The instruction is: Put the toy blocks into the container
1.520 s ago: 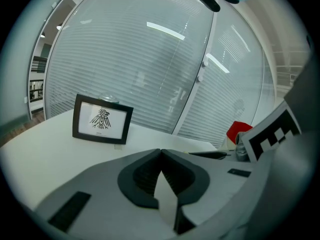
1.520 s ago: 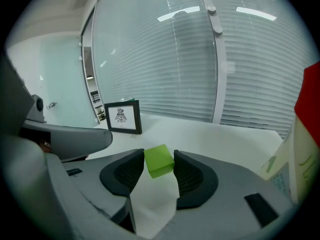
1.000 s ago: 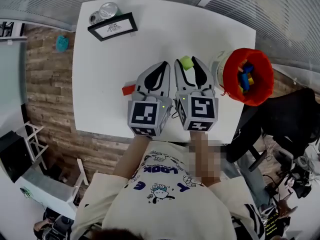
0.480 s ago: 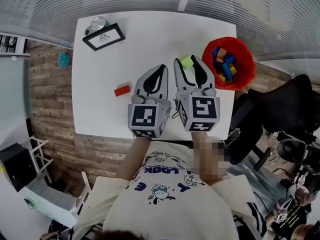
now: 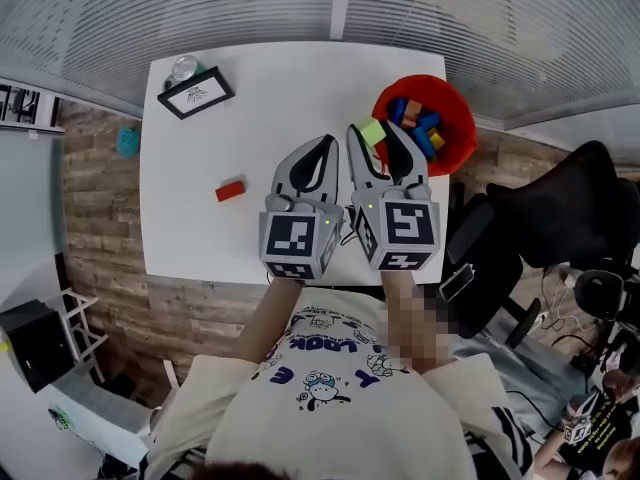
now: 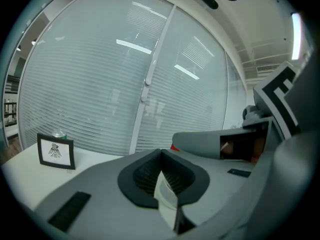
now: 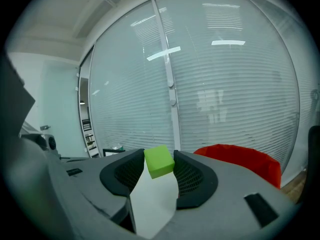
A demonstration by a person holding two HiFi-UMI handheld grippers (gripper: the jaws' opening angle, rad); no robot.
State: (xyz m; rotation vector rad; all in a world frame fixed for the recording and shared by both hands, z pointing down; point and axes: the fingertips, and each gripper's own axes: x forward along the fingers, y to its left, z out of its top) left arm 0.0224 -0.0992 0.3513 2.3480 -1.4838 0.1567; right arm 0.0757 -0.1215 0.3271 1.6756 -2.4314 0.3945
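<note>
The right gripper (image 5: 375,136) is pinching a small lime-green toy cube (image 7: 159,161) between its 2 black ribbed pads, the jaws standing partly apart to the cube's width. In the head view the cube is hovering just beside the left rim of the round red plastic container (image 5: 462,140), not over its mouth. The left gripper (image 5: 324,144) is riding side by side with the right one, on the side away from the container, with its jaws pressed together at the tips and nothing between them.

The container is standing at the far right corner of the white rectangular table (image 5: 270,78), and a heap of blue, orange and yellow blocks (image 5: 416,124) is lying inside it. 1 small red rectangular block (image 5: 230,190) is lying flat on the tabletop well to the container's left, beyond both grippers. At the corner opposite the container along the far edge, a black-framed card (image 5: 195,92) is standing beside a clear glass jar (image 5: 183,67).

Bare tabletop is stretching between the container and the framed card, and between the card and the red block. Past the container's far side, pale slatted blinds (image 5: 500,28) are covering a glass wall. On the container's near right a black office chair (image 5: 560,218) is crowding the table's edge, and wood-plank flooring (image 5: 100,218) is showing along the table's opposite side.
</note>
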